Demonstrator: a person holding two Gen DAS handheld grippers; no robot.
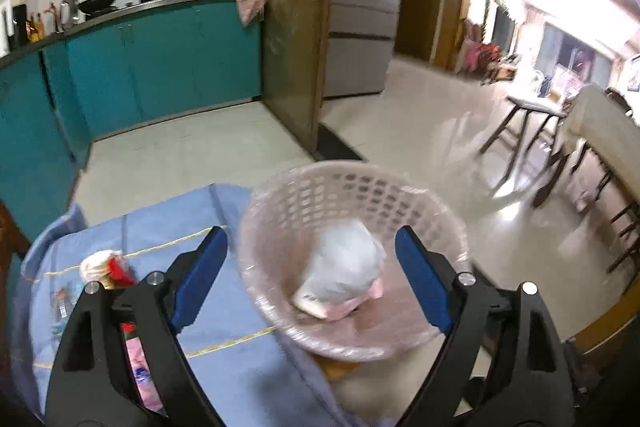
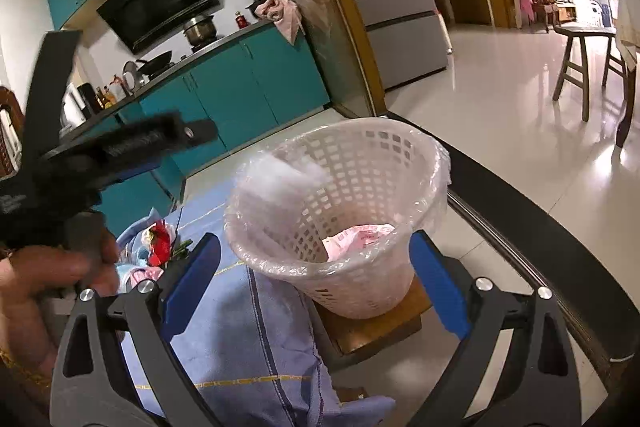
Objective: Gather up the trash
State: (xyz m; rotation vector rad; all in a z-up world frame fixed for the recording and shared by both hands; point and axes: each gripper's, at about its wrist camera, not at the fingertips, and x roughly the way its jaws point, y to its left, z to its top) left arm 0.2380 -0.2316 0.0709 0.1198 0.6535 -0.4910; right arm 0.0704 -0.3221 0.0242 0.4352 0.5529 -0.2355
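Observation:
A pale pink lattice basket [image 1: 316,195] lined with a clear bag stands just past the edge of the blue cloth. In the left wrist view a white crumpled bag [image 1: 344,267] and a pink wrapper [image 1: 344,309] lie inside it. My left gripper [image 1: 312,269] is open and empty, straddling the basket's near rim. In the right wrist view the basket [image 2: 360,155] sits on a wooden stool [image 2: 372,331], with a pink wrapper [image 2: 356,239] in it and a blurred white bag [image 2: 288,171] at its rim. My right gripper [image 2: 316,275] is open and empty in front of it.
More trash lies on the blue cloth [image 1: 224,359]: a red and white wrapper [image 1: 106,267], a pink packet [image 1: 140,367], and a red wrapper [image 2: 158,239]. Teal cabinets [image 1: 160,67], a fridge [image 1: 360,7] and wooden stools [image 1: 524,131] stand beyond. The left gripper's body [image 2: 100,155] is at left.

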